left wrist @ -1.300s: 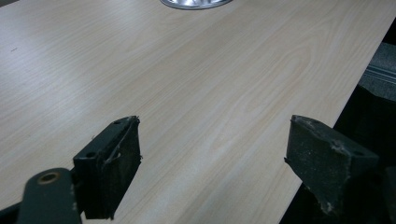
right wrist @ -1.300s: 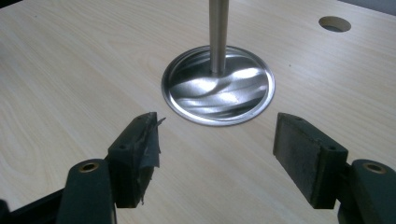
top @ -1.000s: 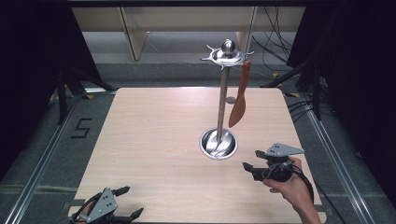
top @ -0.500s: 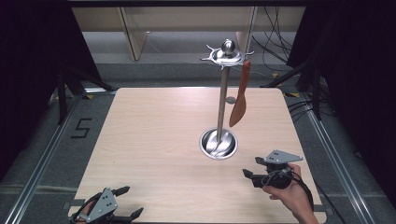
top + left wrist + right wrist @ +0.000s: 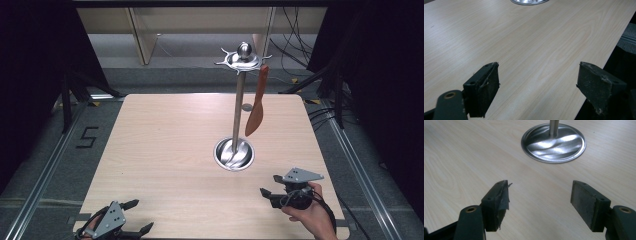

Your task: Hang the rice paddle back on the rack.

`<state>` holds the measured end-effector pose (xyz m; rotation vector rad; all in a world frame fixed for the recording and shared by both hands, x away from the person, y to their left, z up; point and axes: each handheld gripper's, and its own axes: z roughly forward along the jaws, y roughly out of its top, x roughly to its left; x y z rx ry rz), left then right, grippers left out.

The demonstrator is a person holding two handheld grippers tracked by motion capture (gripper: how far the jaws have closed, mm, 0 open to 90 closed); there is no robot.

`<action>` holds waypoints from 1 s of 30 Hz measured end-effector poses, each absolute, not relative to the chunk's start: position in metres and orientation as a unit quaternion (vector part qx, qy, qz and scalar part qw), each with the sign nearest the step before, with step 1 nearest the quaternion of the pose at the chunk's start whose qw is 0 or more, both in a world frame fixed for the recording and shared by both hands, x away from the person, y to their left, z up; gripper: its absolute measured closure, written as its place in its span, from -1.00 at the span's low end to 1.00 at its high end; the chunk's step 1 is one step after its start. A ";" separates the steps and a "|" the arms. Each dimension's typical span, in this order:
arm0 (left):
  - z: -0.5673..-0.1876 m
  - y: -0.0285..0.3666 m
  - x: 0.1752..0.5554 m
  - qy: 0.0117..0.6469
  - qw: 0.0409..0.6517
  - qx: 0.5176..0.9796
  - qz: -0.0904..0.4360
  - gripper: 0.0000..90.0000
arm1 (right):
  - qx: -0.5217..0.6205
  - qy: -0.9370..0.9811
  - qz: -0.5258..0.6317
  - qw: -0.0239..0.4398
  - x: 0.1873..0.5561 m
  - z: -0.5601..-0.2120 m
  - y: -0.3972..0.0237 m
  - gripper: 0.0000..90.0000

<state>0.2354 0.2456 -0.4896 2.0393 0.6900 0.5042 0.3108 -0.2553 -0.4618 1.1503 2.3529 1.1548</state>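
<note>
- Spatula (image 5: 256, 105): brown-orange, hangs blade down from the top ring (image 5: 243, 58) of the metal stand, on the right side of the pole (image 5: 238, 112). Its blade tip ends above the stand's round base (image 5: 234, 153) and clear of it; whether the blade touches the pole cannot be told.
- Stand: the base sits on the wooden table (image 5: 165, 150), somewhat right of the table's middle. The pole rises straight from the dish-shaped base, and a ball caps the top ring.
- Right gripper (image 5: 267, 190): held in a hand (image 5: 310, 215) near the table's front right corner, in front of the base and a little to its right, well apart from the spatula. Jaws stand wide apart with nothing between them; the right gripper view shows bare tabletop in the gap and the base (image 5: 553, 143) just ahead.
- Left gripper (image 5: 137, 217): at the table's front edge, far to the left of the base. Jaws parted wide, holding nothing; the left gripper view shows the pads (image 5: 485, 88) over the table edge and the rim of the base (image 5: 529, 2) far off at the top.
- Both grippers are low near the tabletop; neither touches the stand or the spatula.
</note>
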 end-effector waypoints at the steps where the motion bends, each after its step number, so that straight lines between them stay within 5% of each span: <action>1: -0.490 0.246 0.236 0.278 0.448 0.825 0.202 -0.62 | 0.389 0.818 0.398 0.145 0.311 -0.464 -0.256 -0.29; 30: -0.489 0.245 0.235 0.278 0.449 0.825 0.200 -0.62 | 0.394 0.822 0.386 0.143 0.291 -0.483 -0.260 -0.30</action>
